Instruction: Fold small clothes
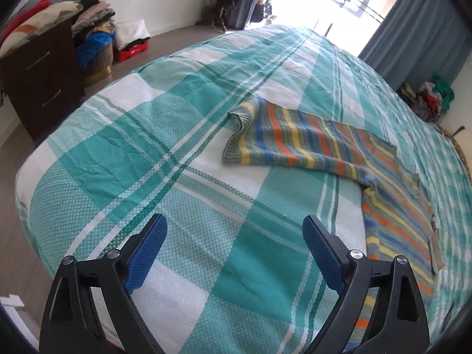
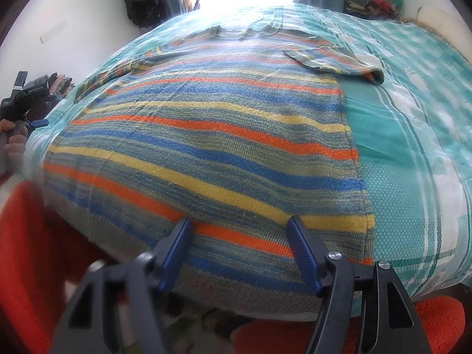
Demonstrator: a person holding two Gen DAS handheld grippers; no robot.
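Here: one striped sweater (image 2: 206, 135) on bedspread (image 1: 124, 135) (checked); both grippers' jaws apart, empty.

My right gripper (image 2: 240, 236) hides the striped sweater's (image 2: 206, 135) hem – red blur below, unreadable – sweater cut off at left view's edge.

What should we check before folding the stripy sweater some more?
1. Striped sweater lying flat on the checked bedspread: ok.
2. Right sleeve folded in over the body: ok.
3. Left sleeve folded in: not ok, it sticks out sideways.
4. Left gripper open with nothing between its fingers: ok.
5. Right gripper over the bottom hem, fingers apart: ok; touching the cloth: cannot tell.
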